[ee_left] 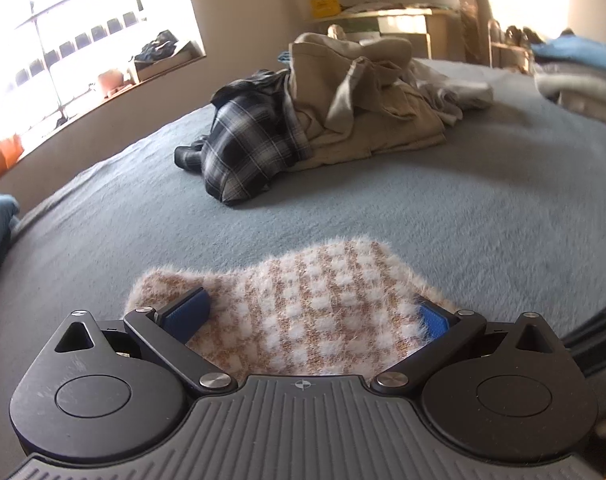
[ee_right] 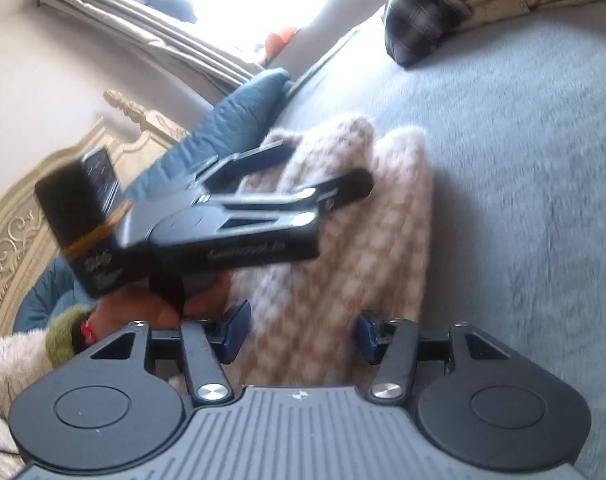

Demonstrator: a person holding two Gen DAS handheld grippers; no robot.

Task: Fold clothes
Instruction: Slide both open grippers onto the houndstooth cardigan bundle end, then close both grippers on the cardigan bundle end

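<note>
Fuzzy checked garment [ee_left: 303, 312] on bed, left hand-held gripper [ee_left: 307, 312] wide apart (straddling it), right hand-held gripper [ee_right: 299, 334] half-open, gripping nothing.

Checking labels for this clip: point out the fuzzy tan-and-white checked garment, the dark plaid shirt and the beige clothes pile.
Fuzzy tan-and-white checked garment [ee_left: 303, 312]: left wrist view, middle of fabric.
Dark plaid shirt [ee_left: 243, 148]: left wrist view, bunched body.
Beige clothes pile [ee_left: 355, 92]: left wrist view, crumpled top.
</note>
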